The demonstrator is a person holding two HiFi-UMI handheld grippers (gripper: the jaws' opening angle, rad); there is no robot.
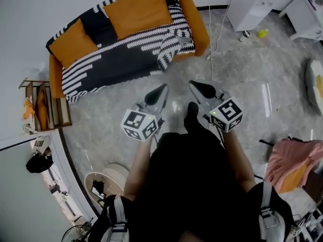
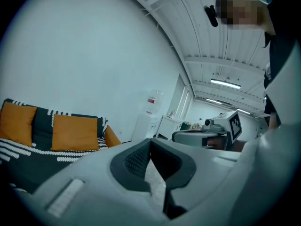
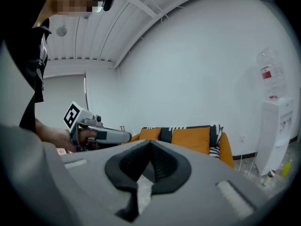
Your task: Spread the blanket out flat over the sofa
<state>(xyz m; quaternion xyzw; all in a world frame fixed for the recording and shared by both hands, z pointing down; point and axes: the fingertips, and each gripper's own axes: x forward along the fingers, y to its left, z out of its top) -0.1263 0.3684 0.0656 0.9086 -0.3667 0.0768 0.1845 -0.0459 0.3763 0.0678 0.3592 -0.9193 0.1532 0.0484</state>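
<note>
The orange sofa [image 1: 198, 26] stands by the far wall. A black blanket with white stripes [image 1: 121, 59] lies across its seat and up its back, behind two orange cushions [image 1: 136, 10]. My left gripper [image 1: 164, 88] and right gripper [image 1: 193, 84] hover side by side over the floor in front of the sofa, both shut and empty, well short of the blanket. In the left gripper view, the jaws [image 2: 150, 142] meet at the tips, with the sofa [image 2: 110, 136] at the left. In the right gripper view, the jaws [image 3: 150, 145] also meet, with the sofa [image 3: 226, 149] straight ahead.
A white water dispenser [image 1: 252, 4] stands right of the sofa, with a cable running down the floor beside it. A wooden rack [image 1: 43, 105] sits left of the sofa. A pink cloth [image 1: 295, 163] lies at the right, a round white stool [image 1: 108, 178] at the lower left.
</note>
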